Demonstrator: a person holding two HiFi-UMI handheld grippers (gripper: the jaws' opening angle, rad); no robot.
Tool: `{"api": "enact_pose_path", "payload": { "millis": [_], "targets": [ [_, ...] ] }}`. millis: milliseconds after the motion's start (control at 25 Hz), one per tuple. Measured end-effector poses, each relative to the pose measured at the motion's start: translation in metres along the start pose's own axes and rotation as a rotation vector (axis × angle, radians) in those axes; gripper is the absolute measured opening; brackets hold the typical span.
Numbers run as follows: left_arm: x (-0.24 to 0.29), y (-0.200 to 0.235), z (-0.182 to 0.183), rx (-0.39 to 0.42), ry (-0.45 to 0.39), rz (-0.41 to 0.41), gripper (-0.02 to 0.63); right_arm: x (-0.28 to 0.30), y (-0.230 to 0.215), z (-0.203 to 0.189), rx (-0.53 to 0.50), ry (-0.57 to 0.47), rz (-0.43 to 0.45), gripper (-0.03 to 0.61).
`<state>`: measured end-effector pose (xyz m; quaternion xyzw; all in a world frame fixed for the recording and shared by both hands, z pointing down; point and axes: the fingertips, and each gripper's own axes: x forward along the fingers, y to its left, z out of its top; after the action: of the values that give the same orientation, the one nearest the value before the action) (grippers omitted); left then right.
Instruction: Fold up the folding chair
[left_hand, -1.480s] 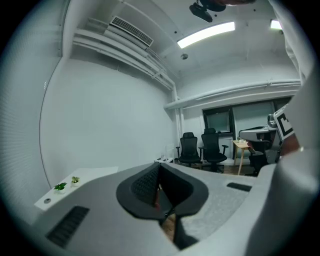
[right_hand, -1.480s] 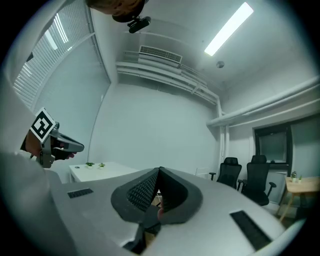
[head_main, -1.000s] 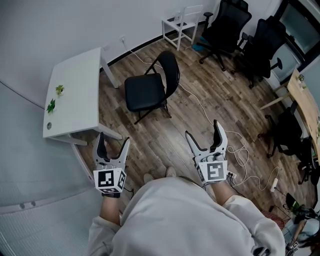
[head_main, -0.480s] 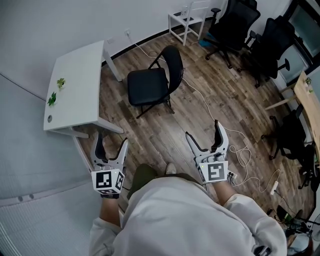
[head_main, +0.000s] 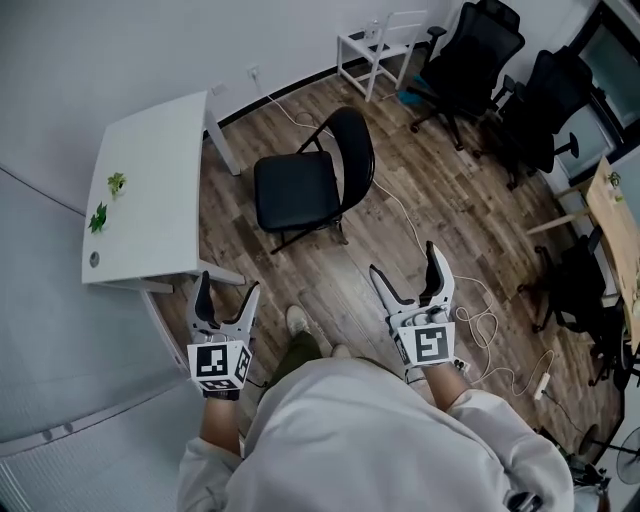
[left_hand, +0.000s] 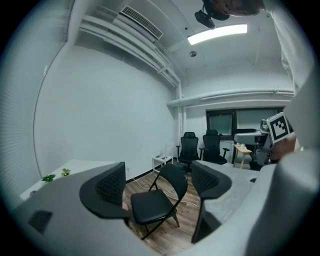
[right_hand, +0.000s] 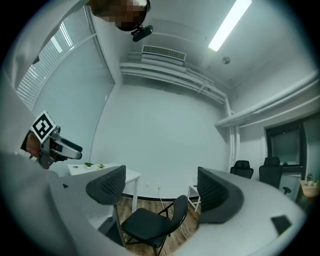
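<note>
Walking up to the chair, both grippers empty

The person is stepping forward. Over the last second the folding chair (head_main: 305, 185) has been growing slightly larger in the head view, and a shoe (head_main: 296, 320) is now showing ahead of the body. The chair is standing fully unfolded on the wooden floor (head_main: 330, 280), just beside the long right edge of the white desk (head_main: 150, 170). The left gripper (head_main: 228, 290) and right gripper (head_main: 405, 265) are being carried in the same raised pose as before, jaws apart with nothing between them. Each gripper view is framing the chair between those jaws, well apart from it. The folding itself is not yet starting, and I judge that the approach needs finishing first.
</note>
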<state>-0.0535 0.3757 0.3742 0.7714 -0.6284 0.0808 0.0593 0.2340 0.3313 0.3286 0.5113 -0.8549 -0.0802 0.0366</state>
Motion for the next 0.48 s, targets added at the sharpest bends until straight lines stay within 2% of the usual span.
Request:
{"api": "enact_pose_path", "payload": {
  "millis": [240,480],
  "targets": [
    [0.062,0.050,0.015,-0.006,-0.009,-0.053,0.413,0.070,-0.001,0.013,-0.026,-0.006,-0.047,0.433],
    [0.109,0.073,0.010,-0.007,0.020,-0.113,0.413,0.115,-0.006,0.017,-0.044,-0.006,-0.086,0.433]
  ]
}}
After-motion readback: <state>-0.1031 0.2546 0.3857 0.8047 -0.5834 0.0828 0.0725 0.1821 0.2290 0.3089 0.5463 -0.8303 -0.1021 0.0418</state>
